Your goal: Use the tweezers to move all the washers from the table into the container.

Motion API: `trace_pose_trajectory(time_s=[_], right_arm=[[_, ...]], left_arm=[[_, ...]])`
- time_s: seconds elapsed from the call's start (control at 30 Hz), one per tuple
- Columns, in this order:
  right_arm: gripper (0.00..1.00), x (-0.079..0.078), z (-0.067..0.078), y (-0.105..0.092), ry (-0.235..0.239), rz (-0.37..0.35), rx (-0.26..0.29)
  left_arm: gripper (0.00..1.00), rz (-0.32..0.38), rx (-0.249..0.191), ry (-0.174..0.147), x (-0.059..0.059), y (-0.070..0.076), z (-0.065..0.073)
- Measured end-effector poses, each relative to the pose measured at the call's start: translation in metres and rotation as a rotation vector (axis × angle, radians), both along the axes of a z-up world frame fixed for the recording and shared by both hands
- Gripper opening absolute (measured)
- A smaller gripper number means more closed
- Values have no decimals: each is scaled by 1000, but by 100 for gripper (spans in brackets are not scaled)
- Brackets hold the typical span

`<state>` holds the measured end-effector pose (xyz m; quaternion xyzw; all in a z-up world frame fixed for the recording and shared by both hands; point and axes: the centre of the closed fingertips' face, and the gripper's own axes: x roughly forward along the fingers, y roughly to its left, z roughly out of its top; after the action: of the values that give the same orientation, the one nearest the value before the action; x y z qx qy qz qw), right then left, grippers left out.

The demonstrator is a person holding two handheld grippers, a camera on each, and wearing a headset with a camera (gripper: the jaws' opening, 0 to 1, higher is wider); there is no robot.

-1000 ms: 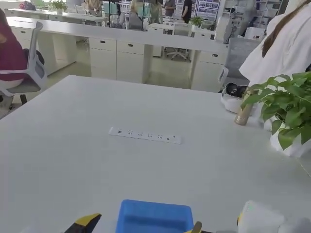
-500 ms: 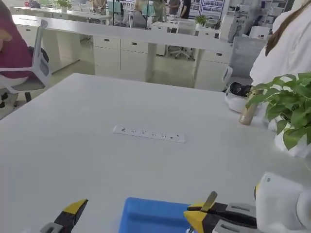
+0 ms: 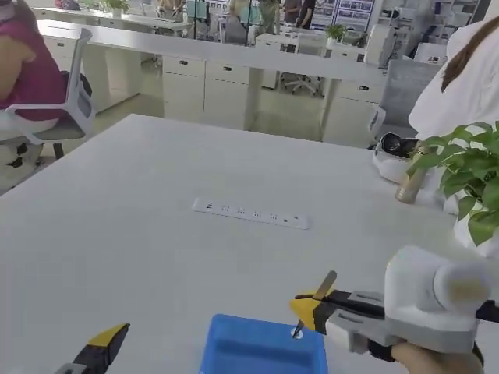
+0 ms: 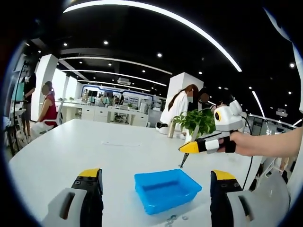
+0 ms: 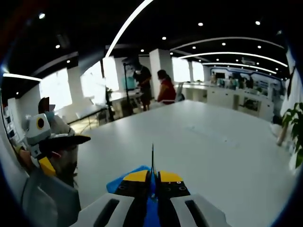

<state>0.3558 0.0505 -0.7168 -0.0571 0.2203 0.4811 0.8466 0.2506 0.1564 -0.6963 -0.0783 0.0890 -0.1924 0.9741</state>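
A blue container point(image 3: 265, 351) sits at the table's near edge. My right gripper point(image 3: 309, 307) is shut on metal tweezers point(image 3: 328, 280), which slant down so their tip hangs over the container's right part. Whether the tip carries a washer is too small to tell. In the right gripper view the tweezers point(image 5: 152, 163) stick up from the shut right gripper point(image 5: 152, 177), with the container point(image 5: 120, 178) below. My left gripper point(image 4: 156, 174) stands open before the container point(image 4: 165, 189). Several washers point(image 4: 173, 220) lie on the table just in front of it.
A white power strip point(image 3: 249, 213) lies mid-table. A potted plant point(image 3: 468, 179), a brown bottle point(image 3: 409, 185) and a white bowl point(image 3: 390, 165) stand at the far right. A seated person point(image 3: 27, 78) is off the table's left corner.
My right gripper with the tweezers has come up and forward, from the picture's bottom edge to above the container's right side. The left gripper's yellow tip has stayed low at the left.
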Motion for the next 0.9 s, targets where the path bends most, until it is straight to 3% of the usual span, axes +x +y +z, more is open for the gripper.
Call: trace_pose_trajectory(time_s=[0.2, 0.4, 0.63, 0.9], right_arm=[[3, 7, -26, -2, 43, -29, -21], [3, 8, -49, -2, 73, -34, -46], [3, 0, -67, 4, 88, -4, -71], [3, -14, -76, 5, 91, -2, -95]], left_arm=[[96, 5, 8, -8, 0, 0, 3], [95, -15, 20, 5, -1, -4, -4], [94, -18, 34, 7, -1, -5, -6], [93, -10, 26, 18, 0, -2, -9]])
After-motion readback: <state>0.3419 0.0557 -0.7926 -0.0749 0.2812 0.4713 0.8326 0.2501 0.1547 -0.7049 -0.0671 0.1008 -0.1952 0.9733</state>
